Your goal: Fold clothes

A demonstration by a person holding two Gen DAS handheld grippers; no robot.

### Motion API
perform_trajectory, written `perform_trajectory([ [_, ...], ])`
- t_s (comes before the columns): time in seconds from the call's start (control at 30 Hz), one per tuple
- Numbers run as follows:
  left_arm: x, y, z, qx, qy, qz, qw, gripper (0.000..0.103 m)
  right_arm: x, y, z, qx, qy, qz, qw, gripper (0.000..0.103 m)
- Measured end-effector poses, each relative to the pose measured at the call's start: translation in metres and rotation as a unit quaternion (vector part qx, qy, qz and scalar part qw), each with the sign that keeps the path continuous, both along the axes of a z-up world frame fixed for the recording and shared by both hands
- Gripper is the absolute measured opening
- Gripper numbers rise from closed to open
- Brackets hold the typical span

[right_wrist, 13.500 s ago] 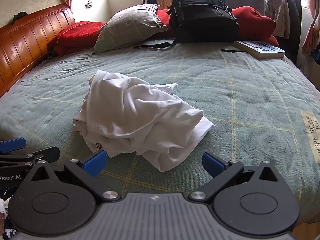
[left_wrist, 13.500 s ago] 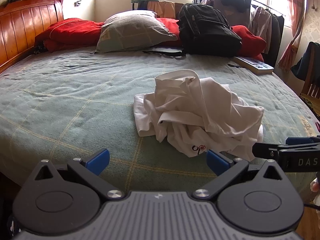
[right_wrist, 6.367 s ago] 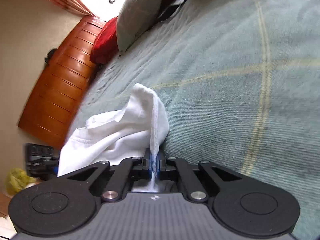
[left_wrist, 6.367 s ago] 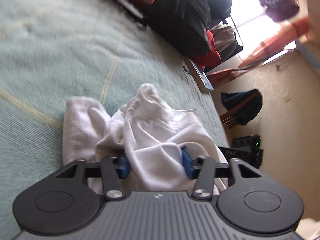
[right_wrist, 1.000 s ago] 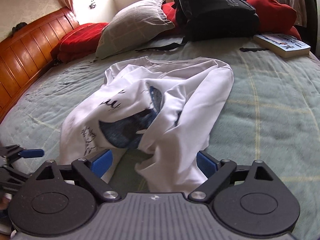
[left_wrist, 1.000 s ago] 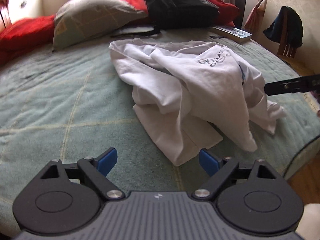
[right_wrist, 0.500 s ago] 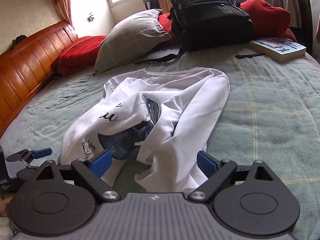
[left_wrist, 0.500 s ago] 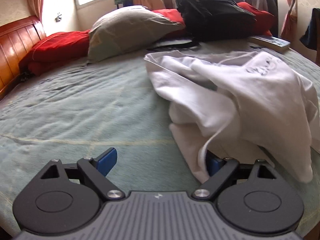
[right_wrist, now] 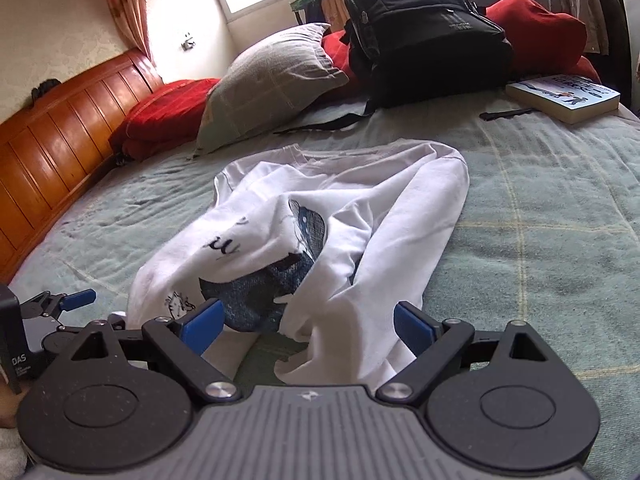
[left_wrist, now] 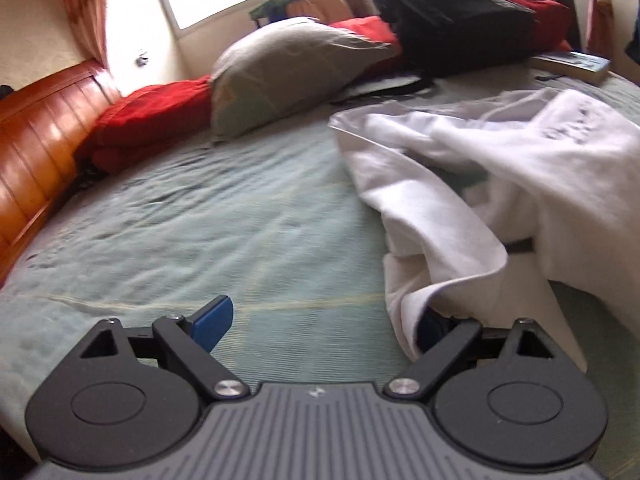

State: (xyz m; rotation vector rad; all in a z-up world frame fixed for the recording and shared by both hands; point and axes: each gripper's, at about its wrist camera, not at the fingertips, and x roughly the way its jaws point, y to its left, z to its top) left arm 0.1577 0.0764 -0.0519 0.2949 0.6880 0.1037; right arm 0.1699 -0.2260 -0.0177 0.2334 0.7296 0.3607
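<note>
Daylight is coming through the far windows onto a green blanket (right_wrist: 540,240) that is covering the bed, with a grey pillow (right_wrist: 268,88), a black backpack (right_wrist: 420,32) and a book (right_wrist: 564,96) lying along the far side. Near the middle, a white T-shirt (right_wrist: 400,216) with a dark blue print is lying rumpled and only partly spread, its neckline pointing toward the far pillows and its hem trailing toward the near edge, so its long axis is running near to far.

In its own view, the right gripper (right_wrist: 308,326) is hovering directly over the near hem with its jaws standing wide apart, white cloth lying between and below the pads without being pinched.

Off to the left, the left gripper (left_wrist: 320,324) is also spread wide, and the shirt (left_wrist: 500,184) is lying to its right: a near corner of cloth is draping over its right blue pad, while its left pad is sitting over bare blanket (left_wrist: 200,224). Judging from this, the left gripper needs to shift rightward before it can close on the hem corner; the right one is already better placed.
</note>
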Motion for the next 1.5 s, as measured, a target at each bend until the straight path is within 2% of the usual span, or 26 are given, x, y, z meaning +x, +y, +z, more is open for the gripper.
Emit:
perform_trajectory([
  [0.17,0.012,0.029,0.010,0.013,-0.014,0.047,0.9987,0.092,0.000,0.002,0.005,0.002,-0.012,0.002,1.000,0.095],
  [0.47,0.031,0.078,0.022,0.045,-0.031,0.101,0.9934,0.091,0.007,0.004,0.004,0.005,-0.015,-0.007,1.000,0.095],
  [0.7,0.062,0.119,0.031,0.066,-0.041,0.140,0.9871,0.088,0.016,0.005,0.004,0.002,-0.015,-0.023,1.000,0.095],
  [0.8,0.077,0.138,0.031,0.071,-0.037,0.158,0.9842,0.084,0.021,0.004,0.004,-0.001,-0.012,-0.035,0.999,0.095],
  [1.2,0.113,0.199,0.004,0.074,0.013,0.203,0.9763,0.084,0.042,0.004,-0.003,-0.011,0.005,-0.069,0.998,0.095],
  [1.5,0.155,0.253,0.022,0.088,0.005,0.256,0.9626,0.083,0.049,0.007,0.002,-0.027,0.002,-0.083,0.996,0.095],
])
